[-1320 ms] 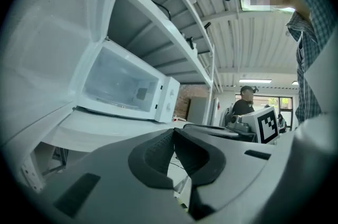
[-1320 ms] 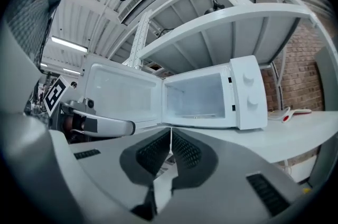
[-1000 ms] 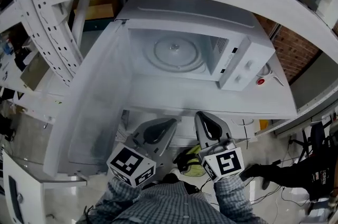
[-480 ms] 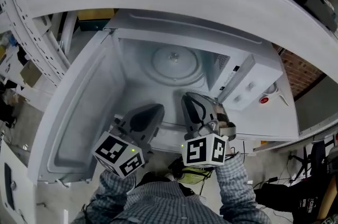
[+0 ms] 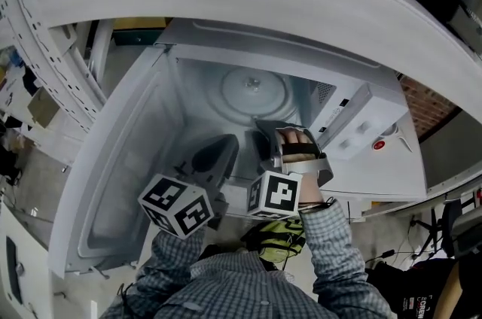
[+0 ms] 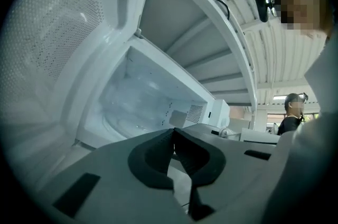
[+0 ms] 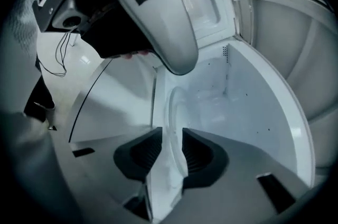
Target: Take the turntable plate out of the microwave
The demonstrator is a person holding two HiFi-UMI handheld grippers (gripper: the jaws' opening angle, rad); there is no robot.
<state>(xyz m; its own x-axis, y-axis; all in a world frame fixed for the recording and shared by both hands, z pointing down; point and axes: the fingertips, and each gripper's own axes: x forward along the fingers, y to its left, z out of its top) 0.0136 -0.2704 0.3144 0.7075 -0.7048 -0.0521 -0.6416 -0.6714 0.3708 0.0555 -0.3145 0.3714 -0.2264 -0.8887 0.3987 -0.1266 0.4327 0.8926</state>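
Note:
The glass turntable plate [image 5: 252,93] lies flat on the floor of the open white microwave [image 5: 361,131]. My right gripper [image 5: 265,126] is rolled onto its side and reaches over the front sill, just short of the plate's near rim. Its jaws are opening, with nothing pressed between them. In the right gripper view the plate's rim [image 7: 170,106] curves just ahead of the right gripper [image 7: 170,133]. My left gripper [image 5: 224,141] is shut and empty, to the left at the sill. In the left gripper view the left gripper [image 6: 174,134] points level at the plate [image 6: 129,114].
The microwave door [image 5: 113,159] stands swung wide to the left. The control panel with its knobs [image 5: 354,135] is at the right of the cavity. A white perforated rack post [image 5: 45,24] rises at the far left. Another person [image 6: 291,114] stands far off.
Both grippers have moved forward up to the microwave's opening. The right one has rolled onto its side and its jaws have parted. The left has stayed shut.

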